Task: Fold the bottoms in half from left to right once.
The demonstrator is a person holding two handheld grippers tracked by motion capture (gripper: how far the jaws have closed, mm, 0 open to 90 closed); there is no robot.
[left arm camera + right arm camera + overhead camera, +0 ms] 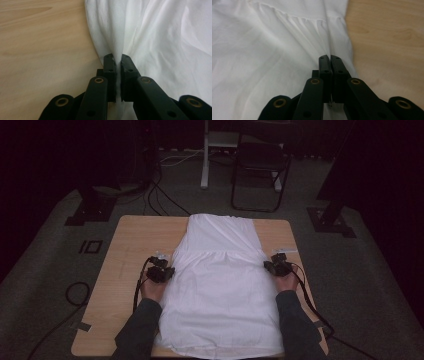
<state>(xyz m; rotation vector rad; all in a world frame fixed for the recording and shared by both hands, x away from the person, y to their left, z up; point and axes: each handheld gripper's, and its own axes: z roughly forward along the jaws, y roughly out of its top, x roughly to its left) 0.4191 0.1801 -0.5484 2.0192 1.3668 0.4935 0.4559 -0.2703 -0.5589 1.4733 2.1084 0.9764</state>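
Pinching: your left gripper (117, 60) has its jaws pressed together on a raised fold of the white garment (220, 285), the cloth drawn up in a thin ridge between the pads in the left gripper view. Your right gripper (329, 60) has its jaws closed tight as well, tips down on the garment's side edge just inside the bare wood; whether cloth sits between the pads cannot be told from the right gripper view, though fabric runs right up to them. In the high view the garment lies flat along the middle of the bench (125, 250), gathered seam across it level with both grippers, narrow end towards the far edge, wide hem hanging over the near edge between your sleeves. Left gripper sits at the garment's left side edge, right gripper at its right side edge. Bare bench lies outboard of each gripper, wider on the left; the right gripper is near the bench's right edge.
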